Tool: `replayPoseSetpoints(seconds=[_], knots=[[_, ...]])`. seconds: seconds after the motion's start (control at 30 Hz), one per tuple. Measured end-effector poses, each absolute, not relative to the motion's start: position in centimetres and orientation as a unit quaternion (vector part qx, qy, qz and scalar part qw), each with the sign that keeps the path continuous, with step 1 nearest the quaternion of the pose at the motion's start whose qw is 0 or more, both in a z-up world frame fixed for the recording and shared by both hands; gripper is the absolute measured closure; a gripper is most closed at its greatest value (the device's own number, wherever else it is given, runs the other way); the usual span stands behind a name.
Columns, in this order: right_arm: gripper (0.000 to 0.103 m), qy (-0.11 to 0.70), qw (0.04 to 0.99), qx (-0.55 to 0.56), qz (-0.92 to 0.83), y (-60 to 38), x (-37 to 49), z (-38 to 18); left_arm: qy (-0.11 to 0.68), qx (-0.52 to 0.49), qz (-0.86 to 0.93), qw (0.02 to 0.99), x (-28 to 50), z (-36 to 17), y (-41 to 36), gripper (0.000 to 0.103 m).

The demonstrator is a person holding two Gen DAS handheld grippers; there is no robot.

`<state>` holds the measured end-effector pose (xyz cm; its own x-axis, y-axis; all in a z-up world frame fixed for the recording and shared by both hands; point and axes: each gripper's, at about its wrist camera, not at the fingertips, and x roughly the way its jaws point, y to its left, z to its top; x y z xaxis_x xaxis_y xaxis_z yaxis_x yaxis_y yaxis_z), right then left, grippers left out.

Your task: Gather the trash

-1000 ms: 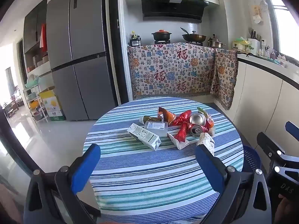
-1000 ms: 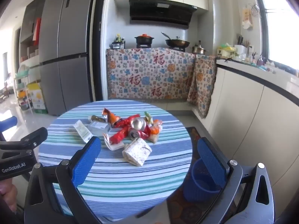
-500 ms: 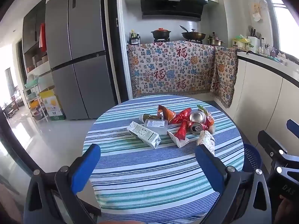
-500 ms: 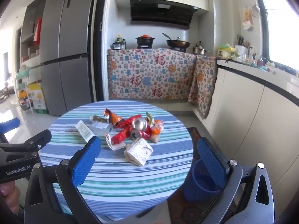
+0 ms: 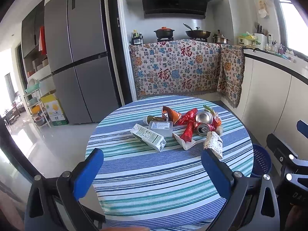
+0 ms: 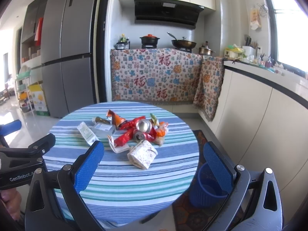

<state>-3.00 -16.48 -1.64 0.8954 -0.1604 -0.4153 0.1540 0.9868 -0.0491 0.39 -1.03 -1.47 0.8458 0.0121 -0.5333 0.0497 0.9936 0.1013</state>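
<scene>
Both views have edged closer to the desk [image 5: 169, 173]: the trash pile [image 5: 184, 123] sits larger mid-frame; left gripper [image 5: 152, 165] and right gripper [image 6: 152, 159] gape wide, empty, so collecting hasn't begun.

- "GenRobot.AI" in white stands on the black body of the left tool [image 6: 27, 154].
- "DAS" stands on the right tool [image 5: 288, 173].
- Red "福" characters repeat across the patterned cloth [image 6: 154, 77], well beyond both tools.
</scene>
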Motion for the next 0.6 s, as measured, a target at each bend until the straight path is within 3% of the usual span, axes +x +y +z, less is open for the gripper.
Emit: replayPoseSetpoints(seconds=[0.6], knots=[[0.000, 0.215, 0.973, -0.009, -0.080, -16.64, -3.17, -1.78, 0.278, 0.057, -0.008, 0.959, 0.42, -1.53, -1.11, 0.000]])
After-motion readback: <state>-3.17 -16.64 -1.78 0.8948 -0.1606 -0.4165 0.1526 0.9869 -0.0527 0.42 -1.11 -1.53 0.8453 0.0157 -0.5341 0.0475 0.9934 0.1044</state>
